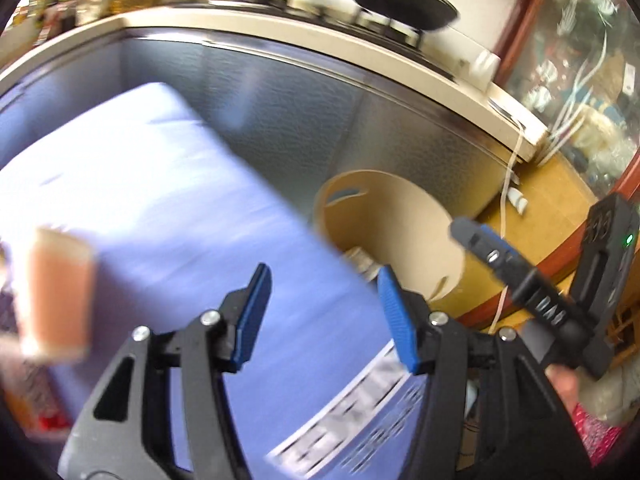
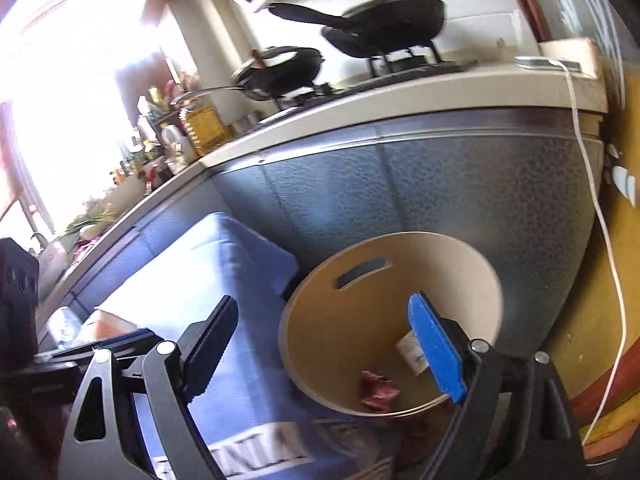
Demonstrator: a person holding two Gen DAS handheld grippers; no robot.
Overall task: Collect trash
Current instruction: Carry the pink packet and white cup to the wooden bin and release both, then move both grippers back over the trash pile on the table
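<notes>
Both the left gripper (image 1: pixel 324 316) and the right gripper (image 2: pixel 324 354) stand open and empty, apparently because the trash, a crumpled pink scrap (image 2: pixel 378 392), lies in the round bin (image 2: pixel 320 344) just beyond the right gripper's fingertips.

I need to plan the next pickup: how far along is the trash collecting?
Done: crumpled pink scrap and white paper lie in the bin. In hand: nothing; left gripper and right gripper are open. Left: blurred paper cup on the blue surface.
</notes>
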